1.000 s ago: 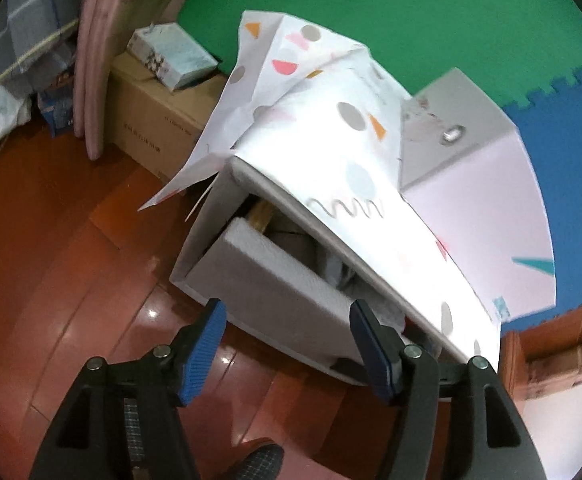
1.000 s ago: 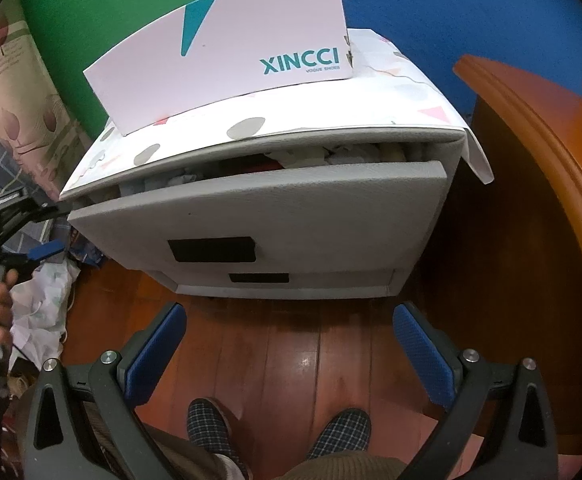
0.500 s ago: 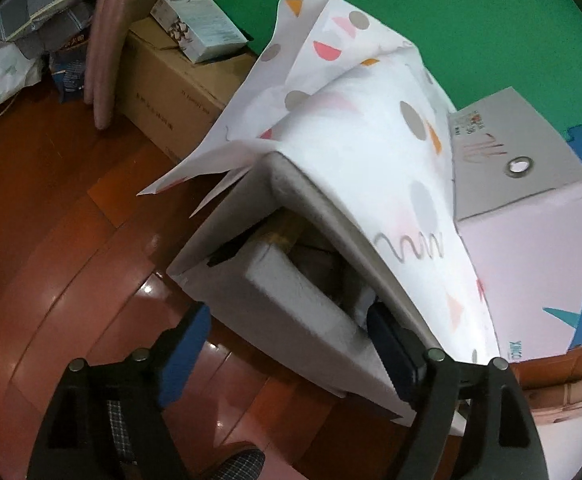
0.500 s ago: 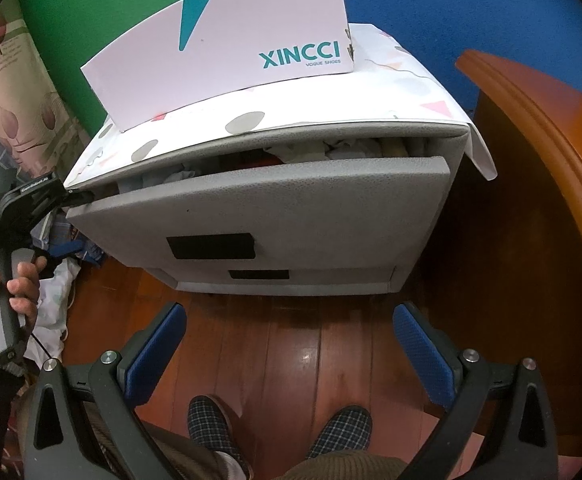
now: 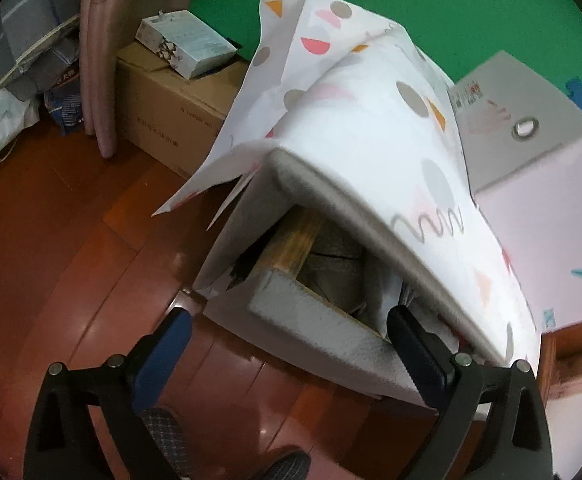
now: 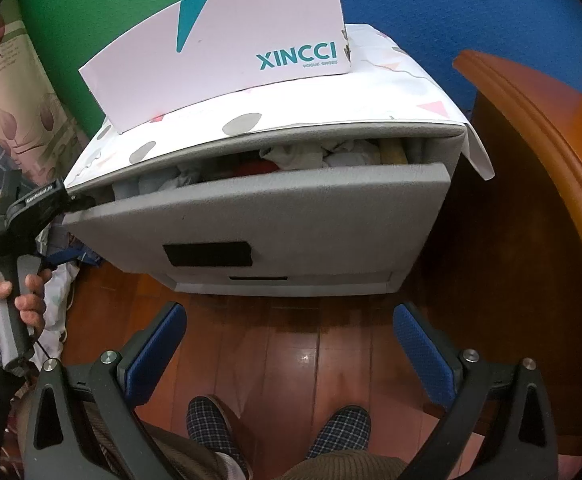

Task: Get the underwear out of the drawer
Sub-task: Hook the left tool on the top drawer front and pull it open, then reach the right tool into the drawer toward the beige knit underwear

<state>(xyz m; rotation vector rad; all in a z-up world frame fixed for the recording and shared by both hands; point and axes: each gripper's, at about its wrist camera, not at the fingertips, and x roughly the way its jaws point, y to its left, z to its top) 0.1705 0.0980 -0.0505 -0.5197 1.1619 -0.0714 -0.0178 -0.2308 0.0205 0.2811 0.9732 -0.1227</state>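
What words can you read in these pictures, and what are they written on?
"XINCCI": teal letters on the pink shoe box on top of the grey drawer unit.
Small line under XINCCI: too small to read.
White lettering on the left gripper: too blurred to read.
Print on the cardboard box, the small carton on it and the shoe box's end label: too small to read.

Dim indoor light, floor (image 6: 303, 354) glare, fisheye-bent edges, slight blur.

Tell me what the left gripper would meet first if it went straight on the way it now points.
Most likely the grey front panel of the open top drawer. The left gripper has open jaws either side of the panel's corner, with the clothes just behind. Depth is unclear in this fisheye view.
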